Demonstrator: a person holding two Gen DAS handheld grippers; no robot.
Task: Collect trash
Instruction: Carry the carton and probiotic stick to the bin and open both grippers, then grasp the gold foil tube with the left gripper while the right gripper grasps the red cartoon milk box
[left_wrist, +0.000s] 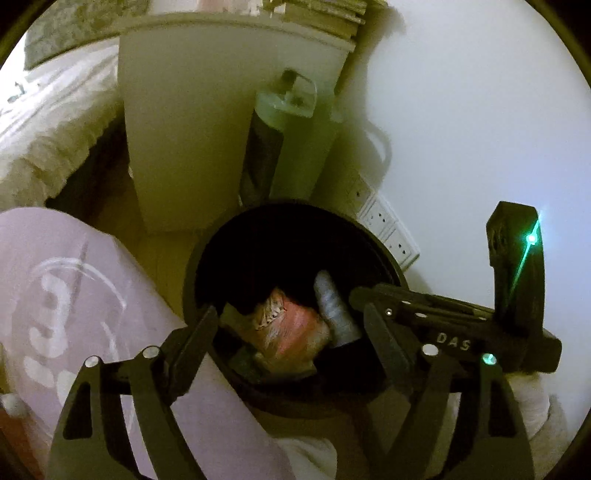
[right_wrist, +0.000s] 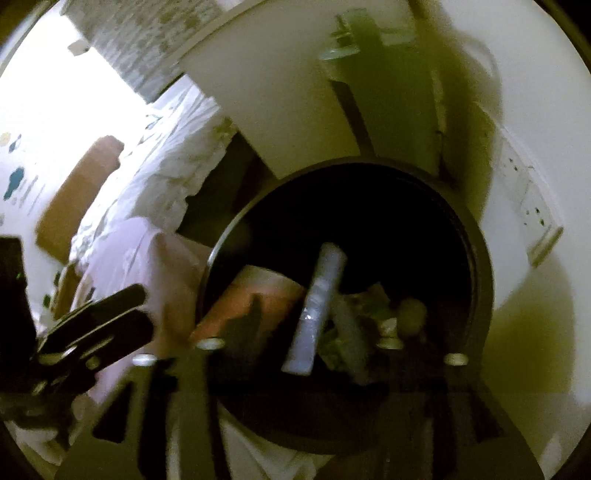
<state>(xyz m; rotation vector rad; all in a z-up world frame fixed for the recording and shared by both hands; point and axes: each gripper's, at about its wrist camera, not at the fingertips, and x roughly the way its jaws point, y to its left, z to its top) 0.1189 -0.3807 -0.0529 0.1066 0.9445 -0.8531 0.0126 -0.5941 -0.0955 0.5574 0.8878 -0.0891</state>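
A round black trash bin (left_wrist: 199, 266) stands on the floor by the white wall; it also shows in the right wrist view (right_wrist: 484, 266). Inside lie a crumpled pink wrapper (left_wrist: 291, 328), a pale grey tube (left_wrist: 334, 306) and other scraps. In the right wrist view the tube (right_wrist: 317, 306) leans beside a pink piece (right_wrist: 255, 299). My left gripper (left_wrist: 291, 325) is open over the bin's near rim with nothing between its fingers. My right gripper (right_wrist: 295, 332) hangs over the bin, blurred and dark; its fingers look spread and empty. It shows from the side in the left wrist view (left_wrist: 391, 299).
A white cabinet (left_wrist: 207, 122) stands behind the bin with a tall dark roll (left_wrist: 266, 147) leaning on it. Wall sockets (left_wrist: 388, 229) sit low on the wall at right. A bed with white bedding (left_wrist: 44, 122) is at left. A pink-clothed leg (left_wrist: 74, 295) is beside the bin.
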